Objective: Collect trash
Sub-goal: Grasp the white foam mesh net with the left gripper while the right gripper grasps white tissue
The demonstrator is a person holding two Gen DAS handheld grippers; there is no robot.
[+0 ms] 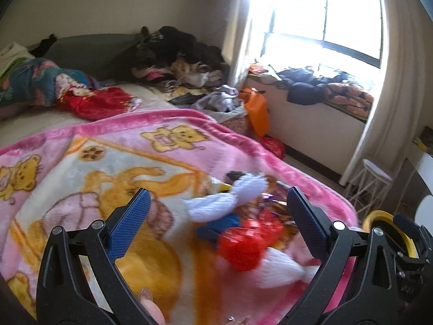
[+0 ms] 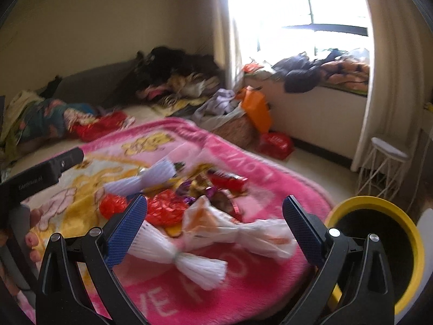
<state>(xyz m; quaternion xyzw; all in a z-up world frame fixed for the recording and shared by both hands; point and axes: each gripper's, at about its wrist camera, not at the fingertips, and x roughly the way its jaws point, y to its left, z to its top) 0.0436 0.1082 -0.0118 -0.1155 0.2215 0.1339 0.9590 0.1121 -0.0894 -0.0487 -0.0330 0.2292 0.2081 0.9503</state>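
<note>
Blanket [image 2: 205,284], pink edge, right wrist view: big pale letters upside down to cam. Near strip reads approx "VE" then "A", "O" — rest blurred or cut off. Far right border strip has more letters, looks like "LOVELY" reversed, not sure. Left gripper [image 2: 40,173] body, black, seen at left of same view: small white print, too blurred to read. Left wrist view: blanket border [image 1: 130,127] shows faint pale marks, prob. letters, can't read. No nos. or brand legible on wrappers [image 2: 162,208].
</note>
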